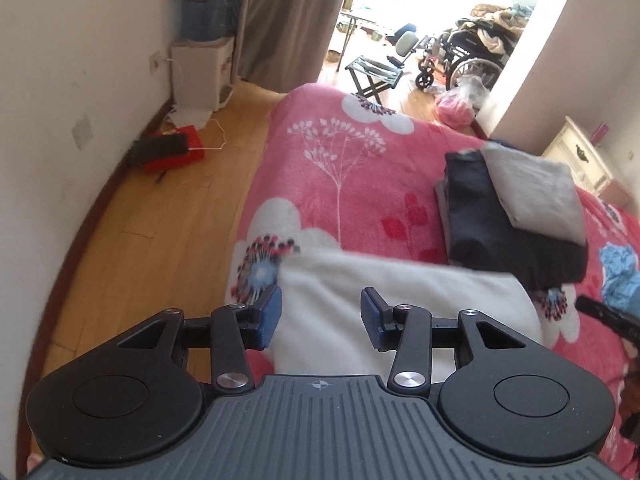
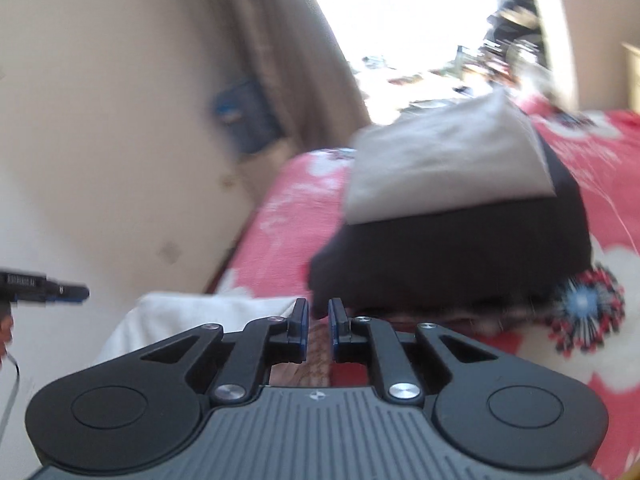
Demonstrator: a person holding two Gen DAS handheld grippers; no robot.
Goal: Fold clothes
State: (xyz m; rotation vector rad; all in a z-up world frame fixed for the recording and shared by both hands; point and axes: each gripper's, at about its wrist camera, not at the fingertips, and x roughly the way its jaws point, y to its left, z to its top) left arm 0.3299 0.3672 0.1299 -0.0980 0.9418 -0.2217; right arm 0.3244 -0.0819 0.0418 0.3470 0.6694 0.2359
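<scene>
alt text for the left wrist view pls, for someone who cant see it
The left tongs hang open over a folded white cloth on a pink flowered bed cover. To the right sits a stack of folded clothes, a grey garment on a dark one. Wooden floor and a water dispenser lie left.

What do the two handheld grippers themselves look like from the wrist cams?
Both match: left gripper and right gripper have black linkage arms with silver pivot screws, blue finger pads, round black side housings and a ribbed grey body marked with a small crosshair.
</scene>
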